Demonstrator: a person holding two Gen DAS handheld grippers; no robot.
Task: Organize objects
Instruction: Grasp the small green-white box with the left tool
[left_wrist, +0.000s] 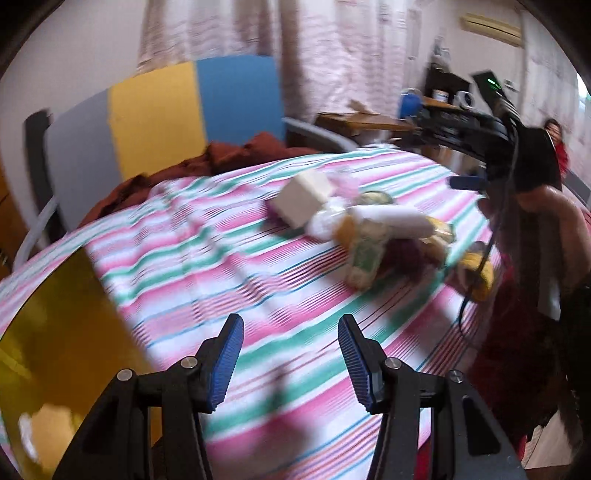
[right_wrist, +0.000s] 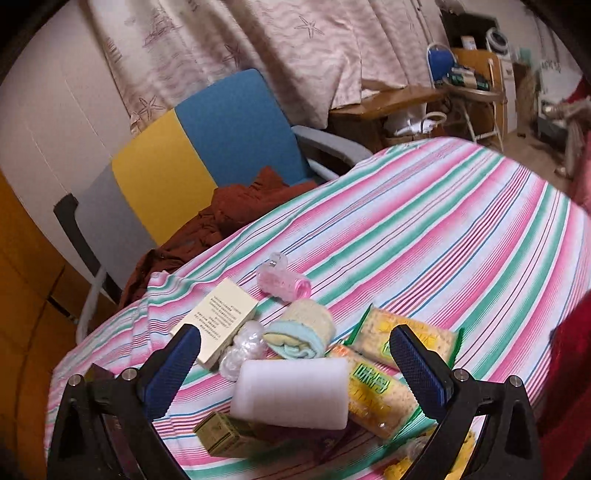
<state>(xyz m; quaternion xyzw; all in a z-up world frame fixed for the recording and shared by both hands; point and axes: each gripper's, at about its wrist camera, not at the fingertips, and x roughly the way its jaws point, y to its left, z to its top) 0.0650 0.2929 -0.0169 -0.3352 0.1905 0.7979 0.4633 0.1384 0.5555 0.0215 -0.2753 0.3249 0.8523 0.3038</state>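
Hovering with jaws apart and empty, the right gripper (right_wrist: 295, 363) frames a white foam roll (right_wrist: 291, 393) — cracker packets (right_wrist: 373, 397), a rolled towel (right_wrist: 301, 330), a cream box (right_wrist: 218, 325) and a pink hair roller (right_wrist: 282, 282) lie beyond on the striped cloth (right_wrist: 424, 229). Left gripper (left_wrist: 291, 360) (blurred view) gapes too, well short of the pile.

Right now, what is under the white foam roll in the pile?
The white foam roll lies partly over a green-and-tan carton and against a cracker packet on the striped cloth. Whatever lies beneath its middle is covered.
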